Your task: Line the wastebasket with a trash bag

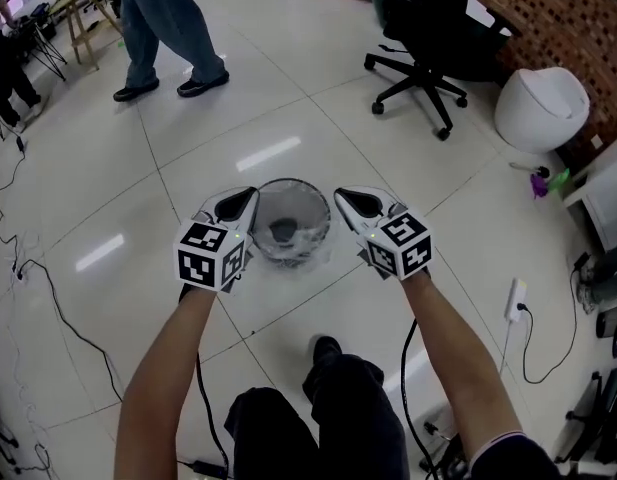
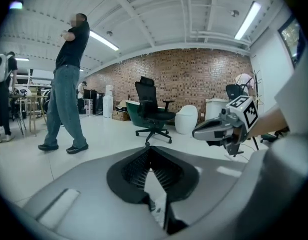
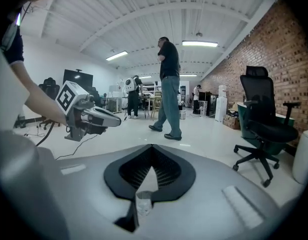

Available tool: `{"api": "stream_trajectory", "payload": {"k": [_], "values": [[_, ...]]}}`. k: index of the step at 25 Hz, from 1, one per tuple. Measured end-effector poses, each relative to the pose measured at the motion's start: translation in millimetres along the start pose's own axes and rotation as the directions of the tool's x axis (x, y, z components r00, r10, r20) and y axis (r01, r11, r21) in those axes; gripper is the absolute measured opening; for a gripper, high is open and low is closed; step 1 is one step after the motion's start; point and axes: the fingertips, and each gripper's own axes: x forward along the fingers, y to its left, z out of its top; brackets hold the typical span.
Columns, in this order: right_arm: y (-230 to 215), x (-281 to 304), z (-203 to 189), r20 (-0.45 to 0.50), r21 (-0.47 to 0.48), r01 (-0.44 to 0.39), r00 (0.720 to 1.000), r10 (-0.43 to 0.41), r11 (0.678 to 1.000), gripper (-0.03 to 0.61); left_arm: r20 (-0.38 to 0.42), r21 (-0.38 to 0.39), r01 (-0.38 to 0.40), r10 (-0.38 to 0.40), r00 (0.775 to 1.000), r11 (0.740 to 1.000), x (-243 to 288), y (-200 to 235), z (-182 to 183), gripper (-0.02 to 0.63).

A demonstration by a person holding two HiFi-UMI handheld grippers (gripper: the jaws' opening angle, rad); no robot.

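A round mesh wastebasket (image 1: 285, 225) stands on the tiled floor in the head view, with clear trash bag film (image 1: 306, 249) over its rim and inside. My left gripper (image 1: 250, 197) hangs over the basket's left edge and my right gripper (image 1: 340, 197) over its right edge, both well above the floor. In the left gripper view its jaws (image 2: 150, 149) meet at the tip, and the right gripper (image 2: 197, 132) shows beside it. The right gripper view shows its jaws (image 3: 153, 147) likewise closed, with the left gripper (image 3: 117, 120) at the left. I see no bag held in either.
A person in jeans (image 1: 153, 28) walks at the far left. A black office chair (image 1: 428, 38) and a white round bin (image 1: 541, 106) stand at the far right by a brick wall. Cables (image 1: 48, 288) trail on the left; a power strip (image 1: 515, 298) lies at the right.
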Motion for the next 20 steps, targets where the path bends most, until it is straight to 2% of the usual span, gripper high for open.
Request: {"api": "stream_trajectory", "payload": {"k": [13, 17, 20], "values": [[12, -61, 236, 0.040, 0.021, -0.065, 0.997, 0.064, 0.998, 0.000, 0.038, -0.050, 0.025, -0.023, 0.999, 0.998, -63, -16, 238, 0.011], [17, -85, 298, 0.052, 0.037, -0.102, 0.994, 0.100, 0.994, 0.000, 0.048, -0.036, 0.007, -0.006, 0.999, 0.999, -79, -28, 298, 0.011], [17, -101, 335, 0.072, 0.060, -0.112, 0.992, 0.108, 0.992, 0.000, 0.052, -0.053, -0.004, 0.007, 0.999, 0.999, -91, -35, 331, 0.011]]}}
